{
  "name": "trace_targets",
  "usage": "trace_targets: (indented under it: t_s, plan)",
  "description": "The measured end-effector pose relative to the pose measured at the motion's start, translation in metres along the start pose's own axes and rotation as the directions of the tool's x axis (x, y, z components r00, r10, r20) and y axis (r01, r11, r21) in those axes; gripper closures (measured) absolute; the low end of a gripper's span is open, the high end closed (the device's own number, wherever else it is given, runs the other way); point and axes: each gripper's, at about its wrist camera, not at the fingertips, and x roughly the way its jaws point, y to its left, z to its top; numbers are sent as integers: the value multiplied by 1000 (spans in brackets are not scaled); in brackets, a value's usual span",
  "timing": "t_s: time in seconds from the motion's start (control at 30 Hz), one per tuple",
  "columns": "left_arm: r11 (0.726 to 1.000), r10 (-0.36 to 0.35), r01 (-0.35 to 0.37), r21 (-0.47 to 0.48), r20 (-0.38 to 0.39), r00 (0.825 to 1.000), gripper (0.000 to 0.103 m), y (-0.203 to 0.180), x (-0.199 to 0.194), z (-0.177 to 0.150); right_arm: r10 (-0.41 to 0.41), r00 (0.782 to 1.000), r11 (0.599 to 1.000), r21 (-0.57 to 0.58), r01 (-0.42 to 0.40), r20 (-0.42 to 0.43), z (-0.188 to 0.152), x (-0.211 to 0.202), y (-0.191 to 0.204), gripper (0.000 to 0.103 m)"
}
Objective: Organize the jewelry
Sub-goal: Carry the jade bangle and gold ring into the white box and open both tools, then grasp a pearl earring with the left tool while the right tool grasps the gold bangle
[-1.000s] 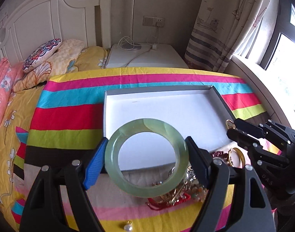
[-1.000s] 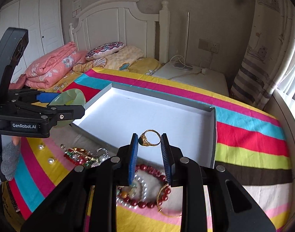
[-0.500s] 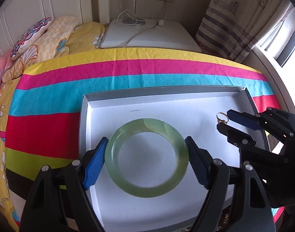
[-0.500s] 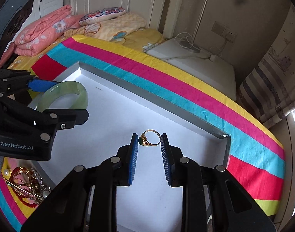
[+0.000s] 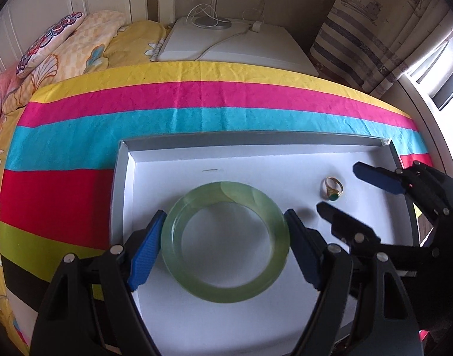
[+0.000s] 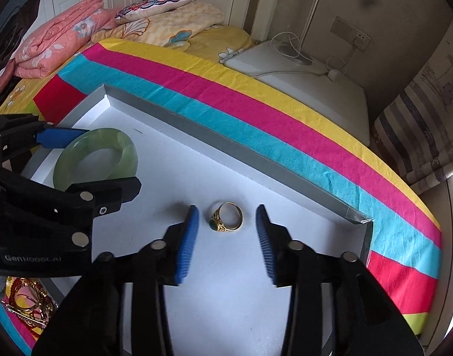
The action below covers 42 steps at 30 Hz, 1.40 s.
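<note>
Right gripper [image 6: 226, 231]: blue-padded jaws spread apart, gripping nothing. Between them, touching neither pad, a gold ring [image 6: 226, 221] with a green stone lies on the white floor of the tray [image 6: 232, 160].

Left gripper [image 5: 225, 234]: jaws wide, one blue pad at each side of a pale green jade bangle [image 5: 225, 246]; whether they press it or merely flank it cannot be told. The bangle sits low over the tray floor, left of the ring.

Tray: shallow, white inside, grey walls, on a striped cloth [image 5: 196, 98] of yellow, pink, cyan and red.

Marking: "GenRobot.AI" in white on the left gripper's body.

Remaining jewelry [image 6: 27, 299]: a tangle of red and gold pieces on the cloth outside the tray's near left corner.
</note>
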Motion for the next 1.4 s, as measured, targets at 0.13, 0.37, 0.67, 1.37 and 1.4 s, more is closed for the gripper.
trace_targets:
  t_s: [0.13, 0.37, 0.67, 1.37, 1.4]
  plan:
    - [1000, 0, 0, -6, 47, 999, 24, 3, -15, -3, 49, 997, 998, 46, -52, 66, -9, -23, -10, 36]
    - [1000, 11, -9, -9, 235, 972, 8, 4, -82, -22, 56, 974, 995, 72, -73, 220, -58, -95, -28, 29]
    - [995, 100, -97, -26, 362, 927, 2, -10, -121, -76, 34, 969, 990, 123, -65, 246, -130, -119, -32, 20]
    - [999, 38, -37, -9, 319, 947, 2, 15, -113, -225, 27, 991, 979, 196, -53, 134, -214, -114, -15, 16]
    - [1000, 23, -24, -2, 322, 946, 2, 14, -114, -226, 26, 992, 979, 198, -51, 127, -212, -112, -17, 16]
